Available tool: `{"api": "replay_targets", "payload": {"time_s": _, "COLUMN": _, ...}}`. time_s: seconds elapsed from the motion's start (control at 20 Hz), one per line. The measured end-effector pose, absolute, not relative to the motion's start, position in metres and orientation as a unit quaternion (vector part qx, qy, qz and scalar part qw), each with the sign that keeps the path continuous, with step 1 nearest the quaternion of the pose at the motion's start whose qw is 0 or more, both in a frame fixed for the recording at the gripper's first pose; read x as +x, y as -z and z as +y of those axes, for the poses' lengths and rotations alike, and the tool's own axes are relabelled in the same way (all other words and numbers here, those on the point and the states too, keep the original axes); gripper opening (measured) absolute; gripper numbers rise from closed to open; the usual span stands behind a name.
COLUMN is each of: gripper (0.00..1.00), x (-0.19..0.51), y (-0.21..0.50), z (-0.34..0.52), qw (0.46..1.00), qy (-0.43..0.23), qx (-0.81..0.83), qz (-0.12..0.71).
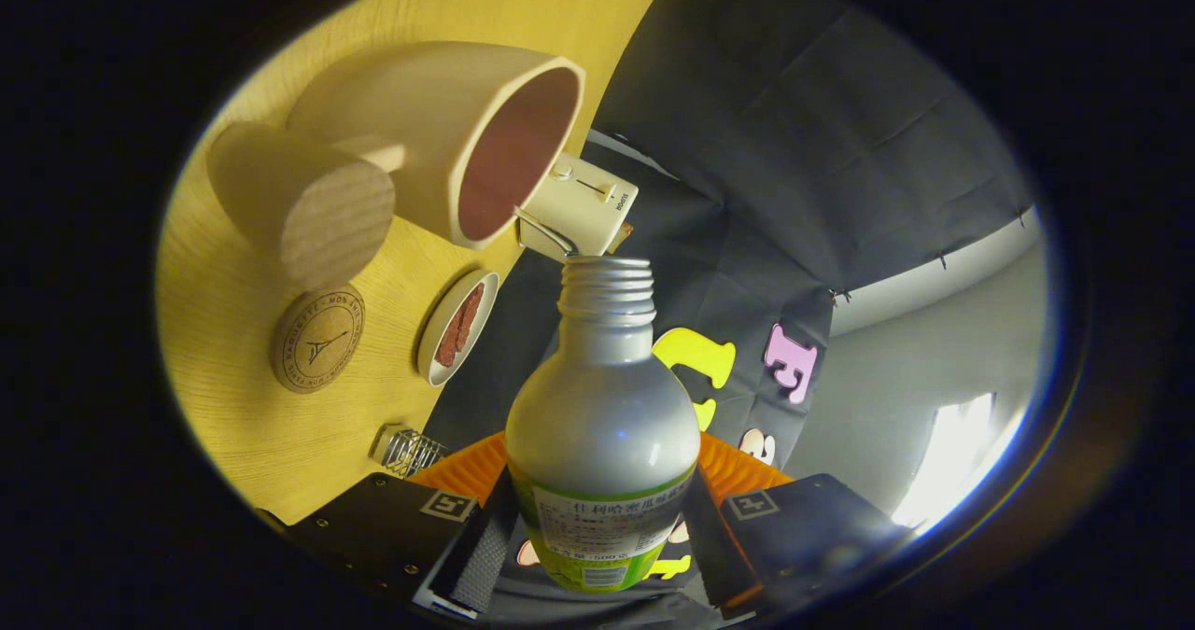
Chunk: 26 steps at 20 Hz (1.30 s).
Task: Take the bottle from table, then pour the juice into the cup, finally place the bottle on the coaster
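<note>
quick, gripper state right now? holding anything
Gripper: shut on the bottle, a finger pressing on each side of its lower body; the bottle is tilted with its open neck toward the cup.

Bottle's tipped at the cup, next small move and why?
Probably ease the bottle, clamped between the gripper fingers, a little closer to the cup and tip it further. The uncapped mouth points toward the cup's open rim but appears short of it, and no juice is visible leaving. The coaster lies on the table, for later.
</note>
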State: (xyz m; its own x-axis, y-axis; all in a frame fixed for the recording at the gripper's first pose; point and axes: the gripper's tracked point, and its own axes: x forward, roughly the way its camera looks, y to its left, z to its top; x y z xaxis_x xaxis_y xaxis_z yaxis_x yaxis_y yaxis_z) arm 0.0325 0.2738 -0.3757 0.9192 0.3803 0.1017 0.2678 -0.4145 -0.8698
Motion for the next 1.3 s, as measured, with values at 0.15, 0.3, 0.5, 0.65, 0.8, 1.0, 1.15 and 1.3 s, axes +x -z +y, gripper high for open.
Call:
{"api": "replay_targets", "payload": {"time_s": 0.15, "gripper": 0.82, "x": 0.031, "y": 0.378, "z": 0.275, "qw": 0.494, "qy": -0.060, "qx": -0.845, "qz": -0.197}}
{"api": "replay_targets", "payload": {"time_s": 0.3, "gripper": 0.82, "x": 0.029, "y": 0.377, "z": 0.274, "qw": 0.484, "qy": -0.056, "qx": -0.850, "qz": -0.201}}
{"api": "replay_targets", "payload": {"time_s": 0.5, "gripper": 0.82, "x": 0.030, "y": 0.375, "z": 0.275, "qw": 0.473, "qy": -0.051, "qx": -0.855, "qz": -0.207}}
{"api": "replay_targets", "payload": {"time_s": 0.65, "gripper": 0.82, "x": 0.031, "y": 0.373, "z": 0.275, "qw": 0.466, "qy": -0.051, "qx": -0.858, "qz": -0.208}}
{"api": "replay_targets", "payload": {"time_s": 0.8, "gripper": 0.82, "x": 0.030, "y": 0.370, "z": 0.276, "qw": 0.456, "qy": -0.046, "qx": -0.863, "qz": -0.213}}
{"api": "replay_targets", "payload": {"time_s": 1.0, "gripper": 0.82, "x": 0.031, "y": 0.368, "z": 0.278, "qw": 0.441, "qy": -0.044, "qx": -0.871, "qz": -0.214}}
{"api": "replay_targets", "payload": {"time_s": 1.15, "gripper": 0.82, "x": 0.032, "y": 0.365, "z": 0.278, "qw": 0.437, "qy": -0.043, "qx": -0.873, "qz": -0.212}}
{"api": "replay_targets", "payload": {"time_s": 1.3, "gripper": 0.82, "x": 0.031, "y": 0.365, "z": 0.278, "qw": 0.431, "qy": -0.038, "qx": -0.875, "qz": -0.217}}
